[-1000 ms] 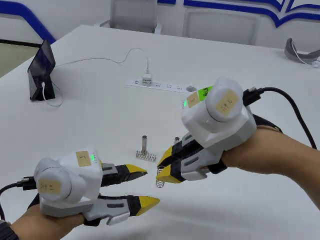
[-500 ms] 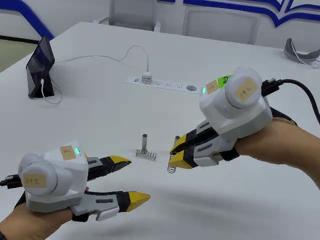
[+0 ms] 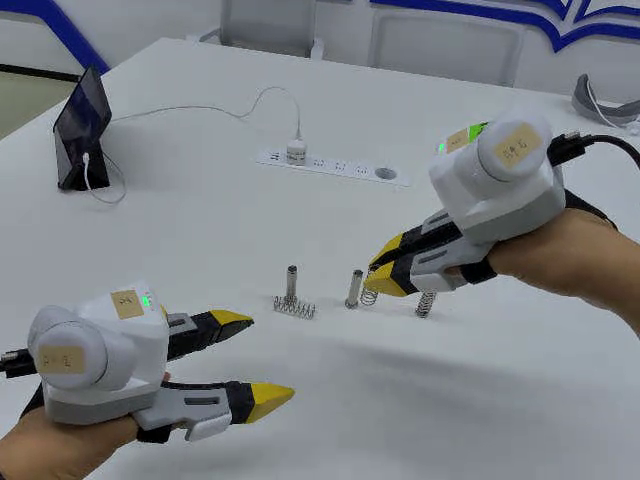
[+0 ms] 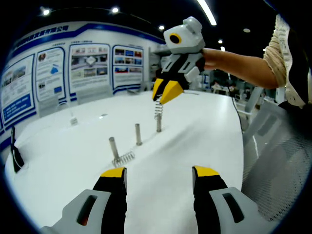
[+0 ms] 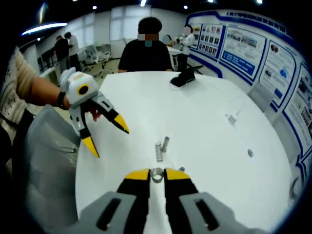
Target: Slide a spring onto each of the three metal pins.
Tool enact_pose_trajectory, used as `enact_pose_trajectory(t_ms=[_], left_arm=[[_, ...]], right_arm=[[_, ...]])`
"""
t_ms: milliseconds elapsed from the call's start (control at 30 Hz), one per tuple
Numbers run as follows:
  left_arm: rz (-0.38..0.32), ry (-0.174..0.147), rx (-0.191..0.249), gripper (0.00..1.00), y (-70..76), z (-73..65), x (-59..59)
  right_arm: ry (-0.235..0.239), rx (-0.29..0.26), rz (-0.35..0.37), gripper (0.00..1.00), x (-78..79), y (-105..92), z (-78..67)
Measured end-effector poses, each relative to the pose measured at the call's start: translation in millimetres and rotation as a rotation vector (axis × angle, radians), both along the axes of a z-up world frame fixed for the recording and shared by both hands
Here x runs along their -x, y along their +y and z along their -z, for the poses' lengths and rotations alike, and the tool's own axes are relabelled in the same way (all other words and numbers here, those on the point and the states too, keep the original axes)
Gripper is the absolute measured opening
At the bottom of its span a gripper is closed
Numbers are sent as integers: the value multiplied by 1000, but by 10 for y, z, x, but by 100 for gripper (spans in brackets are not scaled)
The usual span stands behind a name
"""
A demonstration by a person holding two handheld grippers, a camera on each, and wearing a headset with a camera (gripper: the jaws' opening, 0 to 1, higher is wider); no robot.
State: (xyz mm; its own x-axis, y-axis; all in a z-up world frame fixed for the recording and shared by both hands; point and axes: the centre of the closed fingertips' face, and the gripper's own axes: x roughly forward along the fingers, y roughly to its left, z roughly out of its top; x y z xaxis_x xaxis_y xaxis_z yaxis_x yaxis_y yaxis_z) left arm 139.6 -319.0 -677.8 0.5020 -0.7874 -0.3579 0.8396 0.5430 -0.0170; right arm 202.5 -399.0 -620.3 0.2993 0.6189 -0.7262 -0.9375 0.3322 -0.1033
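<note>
My right gripper [image 3: 378, 281] is shut on a small spring [image 3: 370, 296] that hangs from its yellow tips just right of the middle metal pin [image 3: 353, 288]. Its own view shows the spring's end [image 5: 157, 173] pinched between the tips [image 5: 157, 175]. The left pin [image 3: 291, 280] stands bare, with another spring [image 3: 294, 306] lying on the table at its foot. The pin on the right [image 3: 426, 303] looks to carry a spring. My left gripper [image 3: 255, 358] hovers open and holds nothing at the near left; its jaws [image 4: 160, 171] face the row of pins [image 4: 138, 134].
A white power strip [image 3: 320, 165] with a plugged cable lies behind the pins. A dark tablet on a stand [image 3: 80, 130] is at the far left and a headset [image 3: 605, 100] at the far right. People [image 5: 146, 48] sit beyond the table's end.
My right gripper has carried the spring up and to the right, from in front of the pins to beside the middle pin, uncovering the right pin. The left gripper drew back slightly.
</note>
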Motion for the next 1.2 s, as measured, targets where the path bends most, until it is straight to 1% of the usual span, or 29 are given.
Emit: enact_pose_trajectory(t_ms=[333,467,667,1033,1200], left_arm=[[-12,6,-2,54,35,12,-1],[-16,7,-4,54,41,15,0],[-20,11,-10,53,56,24,9],[-32,17,-15,53,81,39,13],[-35,19,-14,52,74,47,19]], right_arm=[[-25,-27,72,12,-307,11,9],[-24,-37,92,12,-411,32,42],[0,-26,98,12,-468,48,158],[26,-22,108,12,-502,43,257],[39,-18,113,12,-510,41,335]])
